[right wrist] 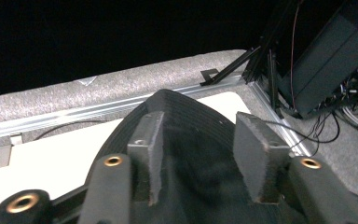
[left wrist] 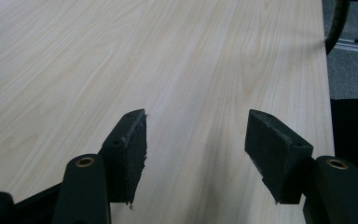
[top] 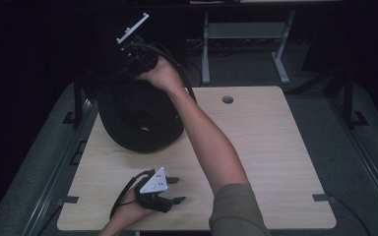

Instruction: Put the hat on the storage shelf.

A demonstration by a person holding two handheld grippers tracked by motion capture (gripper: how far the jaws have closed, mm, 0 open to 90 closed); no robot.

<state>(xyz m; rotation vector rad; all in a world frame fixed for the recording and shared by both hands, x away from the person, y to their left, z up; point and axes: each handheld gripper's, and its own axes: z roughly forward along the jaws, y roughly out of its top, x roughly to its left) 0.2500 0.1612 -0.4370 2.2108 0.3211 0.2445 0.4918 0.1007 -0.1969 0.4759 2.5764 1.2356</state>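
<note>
High view: the right gripper (top: 137,59) is held up at the far left corner of the worktop (top: 275,147), the person's arm stretched across from the bottom right. A black hat (top: 140,120) lies directly below and just nearer than its jaws, brim spread flat on the wood, crown side not clear in the dark. The left gripper (top: 174,189) rests low at the near edge, jaws pointing right along the worktop, with the hat well beyond it and off to its left side.

Left gripper view: the jaws stand apart, released, with nothing between them; bare wood runs ahead of the gripper (left wrist: 196,140).

Right gripper view: the right gripper (right wrist: 198,149) looks down over the hat (right wrist: 182,121), whose ribbed brim rises between and just past the two pads. The jaws are spread and flank the fabric; whether they press it I cannot tell, though the gap looks too wide for a firm pinch.

Judgement: the right hand is far nearer and sits on the hat's far brim edge, so the coming move turns on closing on that edge; the brim's wide span runs across the jaws
</note>
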